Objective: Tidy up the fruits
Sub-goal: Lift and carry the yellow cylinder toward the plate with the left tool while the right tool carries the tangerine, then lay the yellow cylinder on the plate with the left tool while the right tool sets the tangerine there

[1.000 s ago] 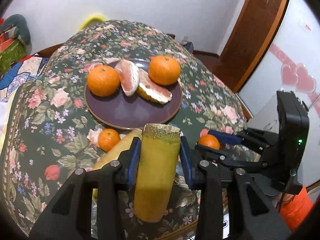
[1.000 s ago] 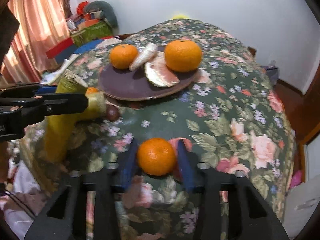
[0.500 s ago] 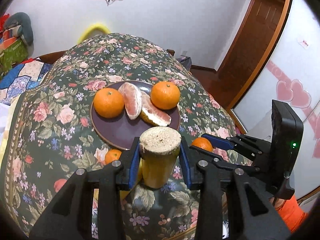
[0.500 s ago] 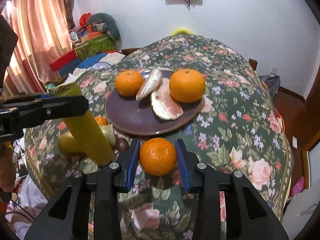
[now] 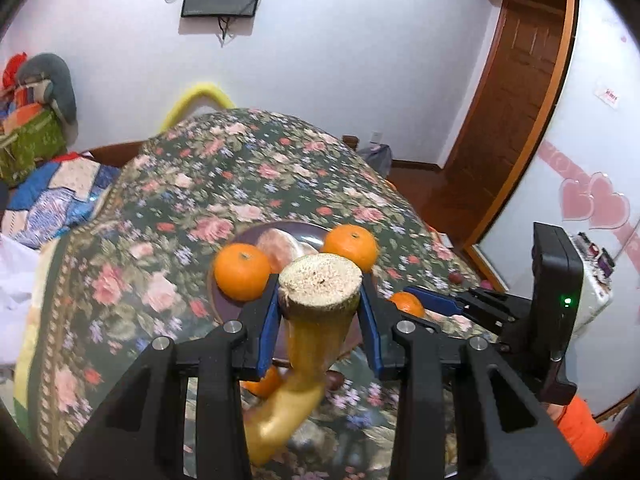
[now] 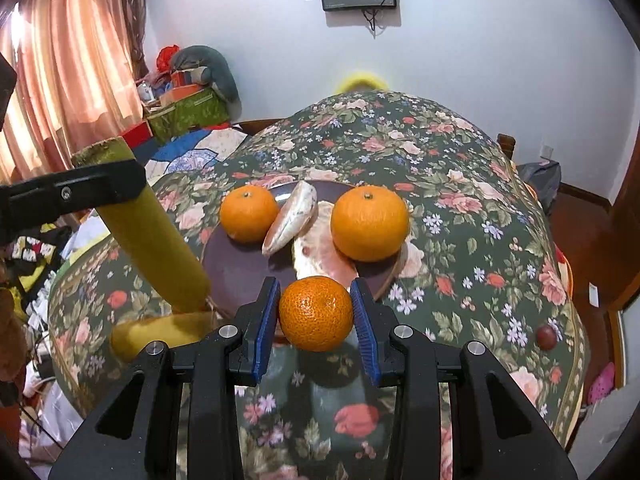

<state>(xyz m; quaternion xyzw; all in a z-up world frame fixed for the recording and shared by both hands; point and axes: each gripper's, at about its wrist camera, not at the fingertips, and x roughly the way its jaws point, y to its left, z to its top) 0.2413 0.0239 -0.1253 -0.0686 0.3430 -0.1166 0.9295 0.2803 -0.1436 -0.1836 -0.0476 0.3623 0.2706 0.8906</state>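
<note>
Transport step: right gripper (image 6: 316,314) pinches a mandarin (image 6: 316,312) just short of the purple plate (image 6: 236,276); left gripper (image 5: 318,312) clamps a yellow sugarcane piece (image 5: 316,320), raised off the floral tablecloth (image 5: 160,216). Plate holds two oranges (image 6: 370,222) and pomelo segments (image 6: 290,218). Next, probably: carry the mandarin over bare plate, then release.

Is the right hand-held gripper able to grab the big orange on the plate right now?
Probably not yet. The right hand-held gripper is already shut on a small mandarin, so its jaws are full. The way to the big orange on the plate looks free otherwise.
</note>
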